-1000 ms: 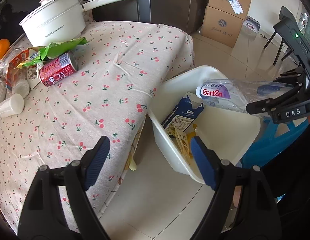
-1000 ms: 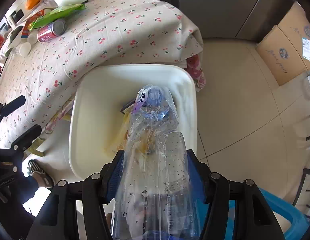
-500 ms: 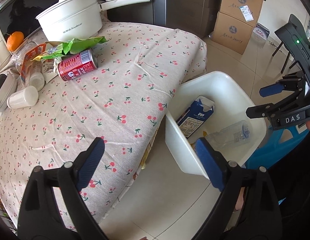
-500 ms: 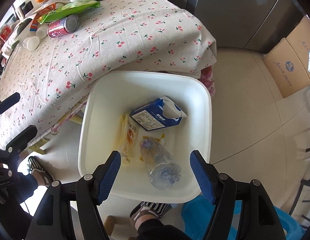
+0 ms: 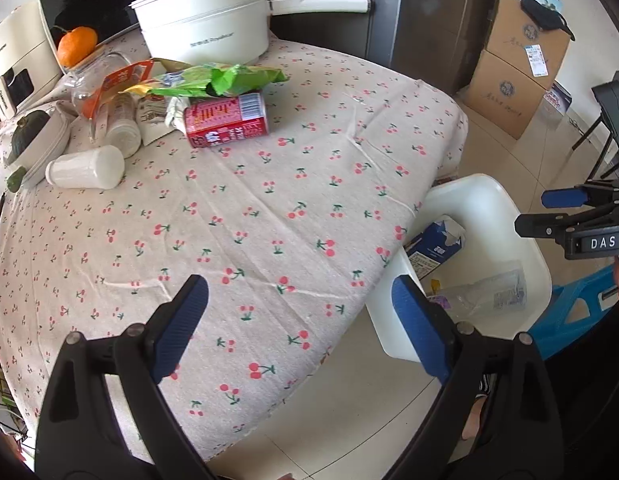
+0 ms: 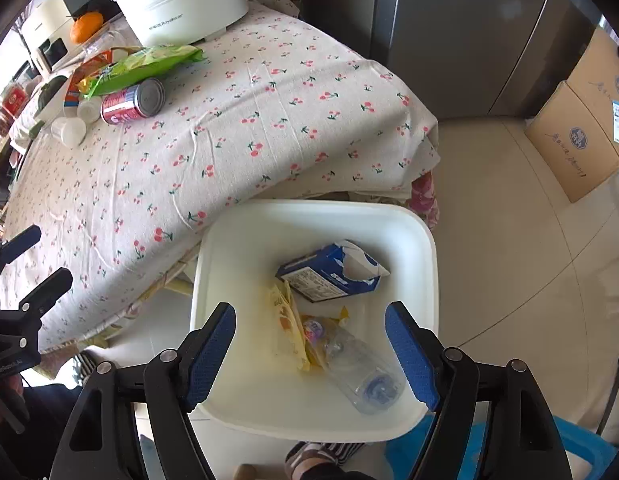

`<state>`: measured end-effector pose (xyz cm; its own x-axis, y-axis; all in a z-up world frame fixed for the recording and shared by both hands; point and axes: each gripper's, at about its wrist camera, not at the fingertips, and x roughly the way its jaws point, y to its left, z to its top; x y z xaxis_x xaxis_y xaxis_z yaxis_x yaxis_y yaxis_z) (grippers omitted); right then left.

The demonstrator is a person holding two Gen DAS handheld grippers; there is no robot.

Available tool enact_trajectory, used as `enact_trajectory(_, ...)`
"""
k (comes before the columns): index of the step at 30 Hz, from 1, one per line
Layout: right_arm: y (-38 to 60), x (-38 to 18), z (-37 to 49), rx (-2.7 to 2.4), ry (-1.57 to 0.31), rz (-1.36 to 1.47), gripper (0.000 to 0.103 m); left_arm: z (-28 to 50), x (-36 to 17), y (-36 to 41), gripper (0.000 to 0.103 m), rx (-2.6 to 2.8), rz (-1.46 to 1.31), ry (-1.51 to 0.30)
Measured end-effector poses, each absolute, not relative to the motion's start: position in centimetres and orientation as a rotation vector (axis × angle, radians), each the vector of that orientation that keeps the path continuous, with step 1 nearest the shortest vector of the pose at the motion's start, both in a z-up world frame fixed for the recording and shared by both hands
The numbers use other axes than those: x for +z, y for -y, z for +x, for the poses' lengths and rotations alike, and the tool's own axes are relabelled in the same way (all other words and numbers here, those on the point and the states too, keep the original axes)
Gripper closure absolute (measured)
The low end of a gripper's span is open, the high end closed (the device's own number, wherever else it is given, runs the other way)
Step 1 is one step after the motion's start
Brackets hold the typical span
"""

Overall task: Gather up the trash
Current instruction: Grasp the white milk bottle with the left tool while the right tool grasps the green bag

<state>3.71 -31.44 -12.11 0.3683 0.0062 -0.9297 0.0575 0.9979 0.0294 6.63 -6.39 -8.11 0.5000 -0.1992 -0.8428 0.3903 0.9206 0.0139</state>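
Trash sits in two places. In the left wrist view a red can (image 5: 226, 120) lies on its side far ahead of the left gripper (image 5: 299, 330), under a green wrapper (image 5: 221, 79), with a white cup (image 5: 85, 167) tipped over ahead and to the left, all on the cherry-print cloth (image 5: 249, 216). The left gripper's jaws stand wide apart over the cloth's near edge, have just been opening, and have nothing between them. To its right a white bin (image 5: 481, 196) holds a blue carton (image 5: 435, 246) and a clear bottle (image 5: 485, 294); the right gripper (image 5: 545, 212) shows at the right edge above the bin. In the right wrist view the right gripper (image 6: 309, 350) hangs over the bin (image 6: 237, 240), jaws apart and just been opening, empty; the bottle (image 6: 357, 368) lies below between the fingers without touching them, beside a yellow wrapper (image 6: 287, 320), the carton (image 6: 329, 274) just ahead. The can (image 6: 133, 102) lies far ahead to the left.
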Motion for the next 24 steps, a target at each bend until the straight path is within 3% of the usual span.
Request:
enact_trajectory(20, 22.2, -7.9, 15.6, 0.104, -1.098, 0.087, 0.023, 17.7, -6.8, -9.7, 0.010, 0.024, -0.223, -1.032)
enact_trajectory(24, 21.1, -7.7, 18.1, 0.122, -1.056, 0.109, 0.019, 20.8, -7.3, -11.2, 0.011, 0.087, -0.274, -1.030)
